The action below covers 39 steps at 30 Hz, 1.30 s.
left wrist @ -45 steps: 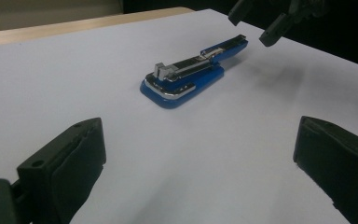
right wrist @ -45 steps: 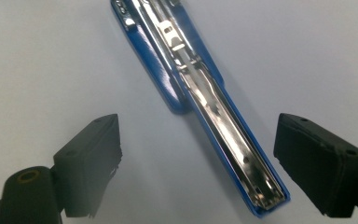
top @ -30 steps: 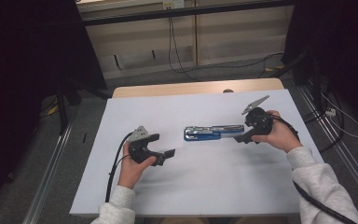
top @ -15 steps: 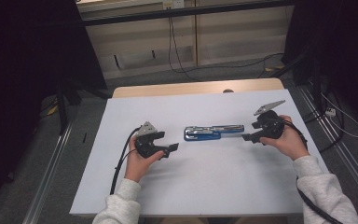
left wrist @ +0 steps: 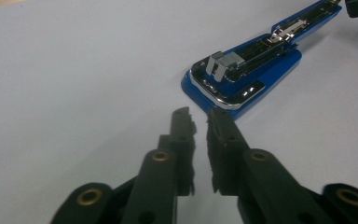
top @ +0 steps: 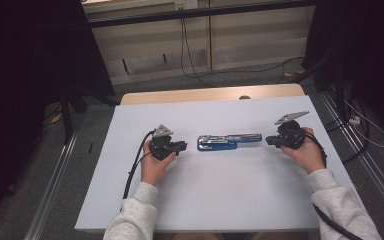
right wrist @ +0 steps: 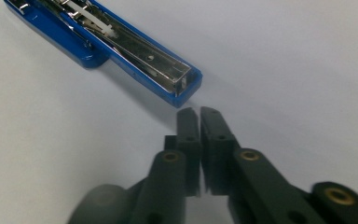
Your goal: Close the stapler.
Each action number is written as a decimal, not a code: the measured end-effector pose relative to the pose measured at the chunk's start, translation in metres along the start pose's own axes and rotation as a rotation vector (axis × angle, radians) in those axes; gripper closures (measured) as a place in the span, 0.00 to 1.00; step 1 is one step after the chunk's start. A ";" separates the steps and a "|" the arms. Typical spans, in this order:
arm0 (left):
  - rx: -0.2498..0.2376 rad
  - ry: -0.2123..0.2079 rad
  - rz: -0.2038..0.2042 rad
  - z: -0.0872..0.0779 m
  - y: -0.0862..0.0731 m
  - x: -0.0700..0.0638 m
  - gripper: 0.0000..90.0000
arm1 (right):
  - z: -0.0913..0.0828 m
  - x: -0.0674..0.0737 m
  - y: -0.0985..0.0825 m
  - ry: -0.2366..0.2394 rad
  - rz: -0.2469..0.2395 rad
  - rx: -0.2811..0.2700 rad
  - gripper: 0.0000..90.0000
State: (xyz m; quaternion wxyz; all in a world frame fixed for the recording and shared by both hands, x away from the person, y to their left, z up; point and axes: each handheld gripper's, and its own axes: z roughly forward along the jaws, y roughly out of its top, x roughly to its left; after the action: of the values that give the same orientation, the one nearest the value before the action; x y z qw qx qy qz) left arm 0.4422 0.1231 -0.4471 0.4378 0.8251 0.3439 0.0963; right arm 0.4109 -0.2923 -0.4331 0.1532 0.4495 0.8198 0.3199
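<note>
At the centre of the high view, a blue stapler (top: 228,142) is seen lying flat on the white table (top: 220,200), swung open with its metal channel bared, probably for refilling. The left tongs (top: 180,147) and right tongs (top: 270,141) are held just off its two ends, each nearly clenched and grasping nothing, seemingly poised to steady it.
</note>
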 end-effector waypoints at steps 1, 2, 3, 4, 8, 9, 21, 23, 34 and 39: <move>-0.001 0.003 0.004 0.003 0.001 -0.001 0.95 | 0.001 0.000 0.000 -0.004 0.000 -0.002 1.00; -0.001 -0.002 0.006 0.005 0.001 -0.001 0.98 | 0.003 0.000 -0.001 -0.007 0.004 0.000 1.00; 0.003 -0.007 0.009 0.007 0.002 -0.002 0.99 | 0.004 0.000 -0.001 -0.008 0.001 0.005 1.00; 0.007 -0.007 0.013 0.010 0.003 -0.003 1.00 | 0.006 0.001 -0.001 -0.012 0.004 0.008 1.00; 0.016 -0.015 0.012 0.023 0.005 -0.008 1.00 | 0.011 0.003 -0.001 -0.016 -0.008 0.018 1.00; 0.022 -0.020 0.014 0.026 0.006 -0.010 1.00 | 0.012 0.003 -0.001 -0.013 -0.006 0.017 1.00; 0.041 -0.019 0.031 0.041 0.014 -0.013 1.00 | 0.020 0.005 -0.001 -0.008 -0.028 0.031 1.00; 0.040 -0.022 0.017 0.042 0.013 -0.012 1.00 | 0.020 0.005 -0.001 -0.005 -0.028 0.032 1.00; 0.089 -0.008 0.023 0.047 0.009 -0.010 1.00 | 0.017 0.009 0.007 0.009 -0.047 -0.029 1.00; 0.089 0.000 0.022 0.047 0.009 -0.010 1.00 | 0.009 0.017 0.017 0.026 -0.050 -0.105 0.94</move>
State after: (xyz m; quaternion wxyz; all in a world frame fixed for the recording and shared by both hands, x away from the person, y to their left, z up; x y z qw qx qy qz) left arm 0.4602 0.0822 -0.4668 0.3998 0.8475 0.3385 0.0859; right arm 0.4170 -0.2677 -0.4284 0.1736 0.4161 0.8148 0.3645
